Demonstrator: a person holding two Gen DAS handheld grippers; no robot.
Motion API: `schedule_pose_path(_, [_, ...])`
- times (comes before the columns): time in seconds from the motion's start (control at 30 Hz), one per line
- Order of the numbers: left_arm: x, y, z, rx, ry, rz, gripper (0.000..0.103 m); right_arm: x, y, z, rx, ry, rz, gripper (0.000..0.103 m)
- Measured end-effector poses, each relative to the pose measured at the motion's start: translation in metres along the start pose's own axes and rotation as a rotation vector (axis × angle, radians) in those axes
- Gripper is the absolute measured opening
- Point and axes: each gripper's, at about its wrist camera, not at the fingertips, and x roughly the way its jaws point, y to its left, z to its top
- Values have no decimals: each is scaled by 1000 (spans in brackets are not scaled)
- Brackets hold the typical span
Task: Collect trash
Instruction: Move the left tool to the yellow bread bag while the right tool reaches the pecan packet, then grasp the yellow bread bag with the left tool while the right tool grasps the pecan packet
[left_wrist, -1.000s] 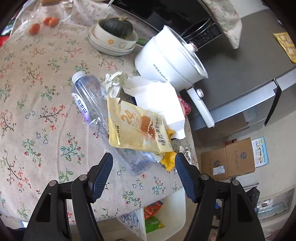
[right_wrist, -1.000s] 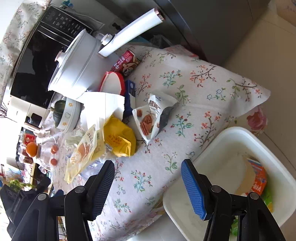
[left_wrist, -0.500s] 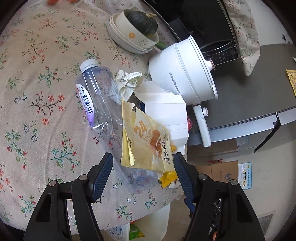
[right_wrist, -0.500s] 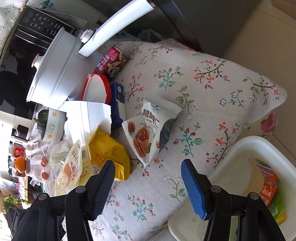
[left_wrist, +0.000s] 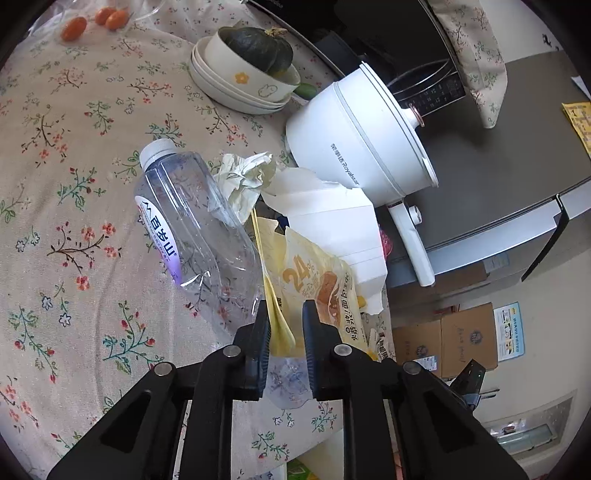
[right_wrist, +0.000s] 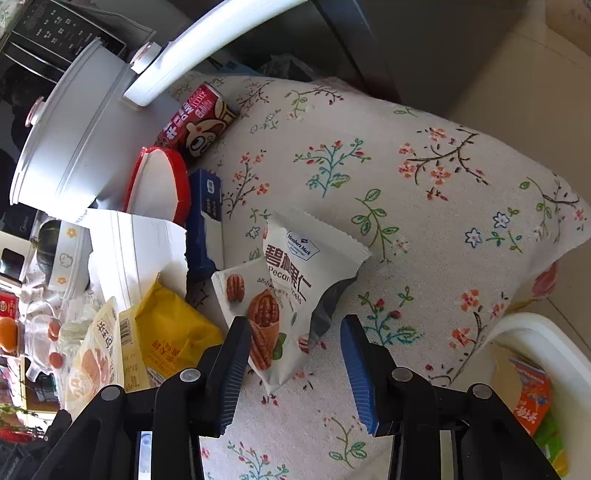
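Left tongs (left_wrist: 284, 317) clenched on the yellow snack bag (left_wrist: 314, 291), which lies over the clear water bottle (left_wrist: 192, 236) on the floral desk (left_wrist: 74, 184). Right tongs (right_wrist: 291, 350) spread wide, the pecan packet (right_wrist: 284, 291) lying between them. Only the right view shows the white trash bin (right_wrist: 532, 332) right of its tongs; only the left shows the crumpled tissue (left_wrist: 243, 181) ahead.

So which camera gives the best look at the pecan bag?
The right wrist view: the white pecan bag lies on the floral tablecloth, label readable, directly ahead of the open right tool. In the left wrist view I cannot make it out; the yellow bread bag and white paper block that side.
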Motion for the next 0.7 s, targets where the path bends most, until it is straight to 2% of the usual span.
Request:
schedule_pose_path(0.1, [-2, -5, 0, 31, -17, -8, 6, 8, 1, 1, -21, 3, -30, 29])
schedule_pose_path(0.13, [-3, -7, 0, 45, -23, -12, 4, 10, 2, 1, -33, 7, -40, 16])
schedule_pose_path(0.17, [-5, -9, 0, 62, -29, -15, 4, 12, 4, 0, -39, 12, -42, 11])
schedule_pose_path(0.37, [-19, -28, -3, 153, -74, -49, 3, -4, 14, 1, -69, -29, -10, 6])
schedule_pose_path(0.53, [-28, -45, -8, 234, -101, -54, 3, -23, 24, -1, -111, -67, 5, 6])
schedule_pose_path(0.7, [-34, -53, -14, 273, -109, -68, 3, -29, 26, -2, -133, -80, -1, 6])
